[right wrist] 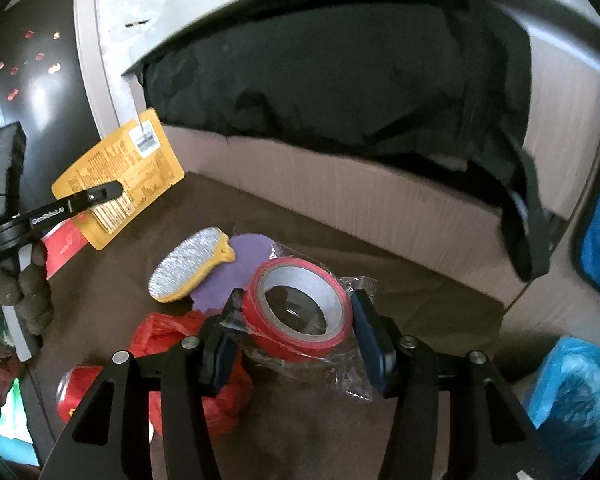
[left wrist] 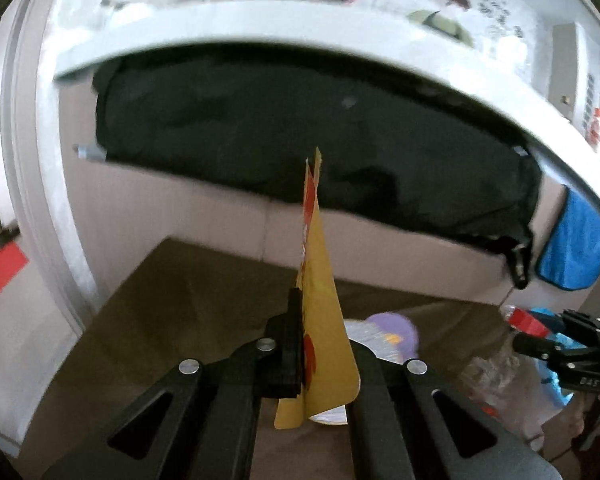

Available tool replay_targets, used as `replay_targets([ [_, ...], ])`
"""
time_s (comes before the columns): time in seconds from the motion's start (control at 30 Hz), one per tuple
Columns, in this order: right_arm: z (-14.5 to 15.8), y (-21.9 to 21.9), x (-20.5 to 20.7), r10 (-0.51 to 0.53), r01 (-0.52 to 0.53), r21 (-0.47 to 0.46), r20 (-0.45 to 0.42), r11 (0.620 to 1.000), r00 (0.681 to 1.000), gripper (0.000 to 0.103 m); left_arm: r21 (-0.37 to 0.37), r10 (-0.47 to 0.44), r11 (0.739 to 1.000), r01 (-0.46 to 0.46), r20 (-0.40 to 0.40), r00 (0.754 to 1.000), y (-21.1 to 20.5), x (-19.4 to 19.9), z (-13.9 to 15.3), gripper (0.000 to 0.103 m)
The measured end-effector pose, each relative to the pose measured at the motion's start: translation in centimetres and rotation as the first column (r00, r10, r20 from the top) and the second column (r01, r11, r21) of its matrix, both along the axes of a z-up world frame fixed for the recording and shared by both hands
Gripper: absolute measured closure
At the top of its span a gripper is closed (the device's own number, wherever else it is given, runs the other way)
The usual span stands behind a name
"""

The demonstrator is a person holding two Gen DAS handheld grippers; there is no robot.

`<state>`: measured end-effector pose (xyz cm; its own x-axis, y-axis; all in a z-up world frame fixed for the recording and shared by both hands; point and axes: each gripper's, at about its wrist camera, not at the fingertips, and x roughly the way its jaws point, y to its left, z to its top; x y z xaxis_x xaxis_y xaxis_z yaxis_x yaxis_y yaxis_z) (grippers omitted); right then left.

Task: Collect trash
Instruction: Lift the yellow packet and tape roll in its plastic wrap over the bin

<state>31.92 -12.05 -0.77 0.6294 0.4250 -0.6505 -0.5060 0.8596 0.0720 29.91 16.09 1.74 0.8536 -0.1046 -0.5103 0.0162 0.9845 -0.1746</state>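
1. Yellow card packet [right wrist: 118,178]: we read only a white barcode sticker; small print too blurred.
2. Left gripper [left wrist: 306,344] is clamped on packet, edge-on, long axis pointing away along fingers [left wrist: 290,354].
3. Right gripper [right wrist: 296,328] pinches red tape roll [right wrist: 298,314] in clear wrap, hole facing up, above brown table [right wrist: 400,280].

The packet [left wrist: 320,320] is yellow with red-orange marks, its back printed in dense text with a white barcode label. The tape [right wrist: 300,312] is red with a pale inner core. At its ten o'clock lie a silver-and-yellow pad [right wrist: 188,264] and purple scrap [right wrist: 236,272]. The surface [right wrist: 380,272] is dark brown.
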Motion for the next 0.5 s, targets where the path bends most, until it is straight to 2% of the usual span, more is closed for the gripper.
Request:
replay_targets([
  [0.23, 3.6, -2.0, -2.6, -0.031, 0.030, 0.014, 0.095, 0.999, 0.995, 0.054, 0.012, -0.077, 0.997, 0.076, 0.087, 0.993, -6.0, -2.4, 4.7, 0.103],
  [0.5, 8.1, -6.8, -6.3, -0.105, 0.104, 0.018, 0.218, 0.994, 0.970, 0.054, 0.014, -0.200, 0.980, 0.200, 0.152, 0.968, -13.7, -4.7, 7.6, 0.103],
])
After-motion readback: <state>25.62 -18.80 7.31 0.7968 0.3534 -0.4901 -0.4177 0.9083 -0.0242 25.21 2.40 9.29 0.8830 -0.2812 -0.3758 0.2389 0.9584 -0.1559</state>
